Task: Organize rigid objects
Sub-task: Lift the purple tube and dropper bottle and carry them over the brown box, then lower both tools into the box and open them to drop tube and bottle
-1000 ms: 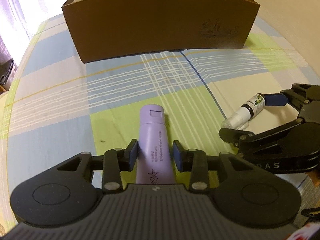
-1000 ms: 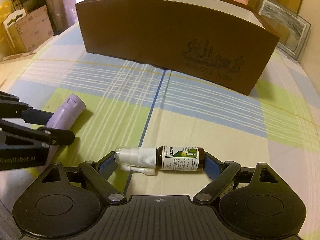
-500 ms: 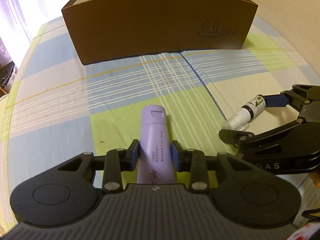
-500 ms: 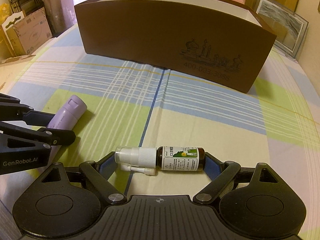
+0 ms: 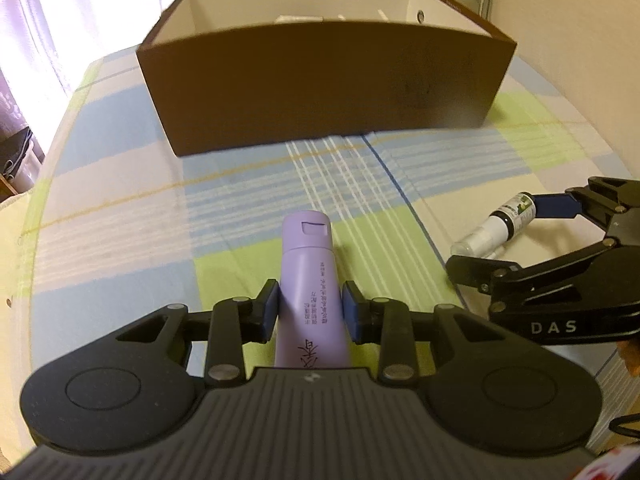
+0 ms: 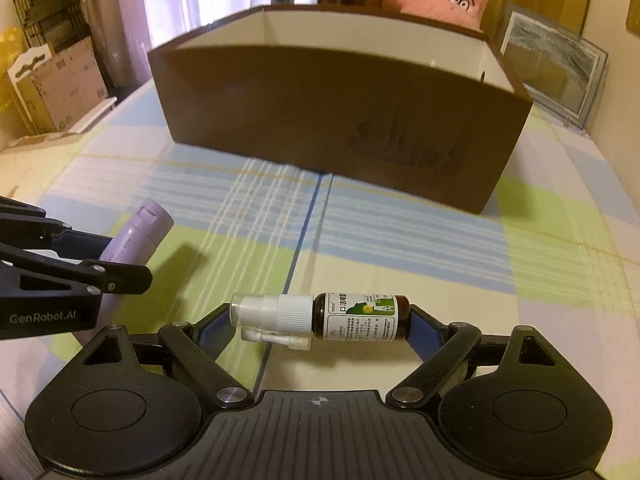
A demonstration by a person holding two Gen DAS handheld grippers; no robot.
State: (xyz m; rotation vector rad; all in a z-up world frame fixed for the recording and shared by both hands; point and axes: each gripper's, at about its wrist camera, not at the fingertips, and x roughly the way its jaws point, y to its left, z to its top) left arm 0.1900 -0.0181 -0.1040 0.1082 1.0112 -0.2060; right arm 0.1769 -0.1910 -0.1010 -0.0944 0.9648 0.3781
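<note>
Both grabs look solid: left gripper (image 5: pixel 310 312) fingers clamped on the purple tube (image 5: pixel 308 280), right gripper (image 6: pixel 320 320) pinching the spray bottle (image 6: pixel 324 317) end to end. I'd lift level, clear the box (image 6: pixel 320 120) rim, then release.

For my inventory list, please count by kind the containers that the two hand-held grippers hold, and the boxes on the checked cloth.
Purple tubes: 1
Spray bottles: 1
Brown boxes: 1
Total: 3
</note>
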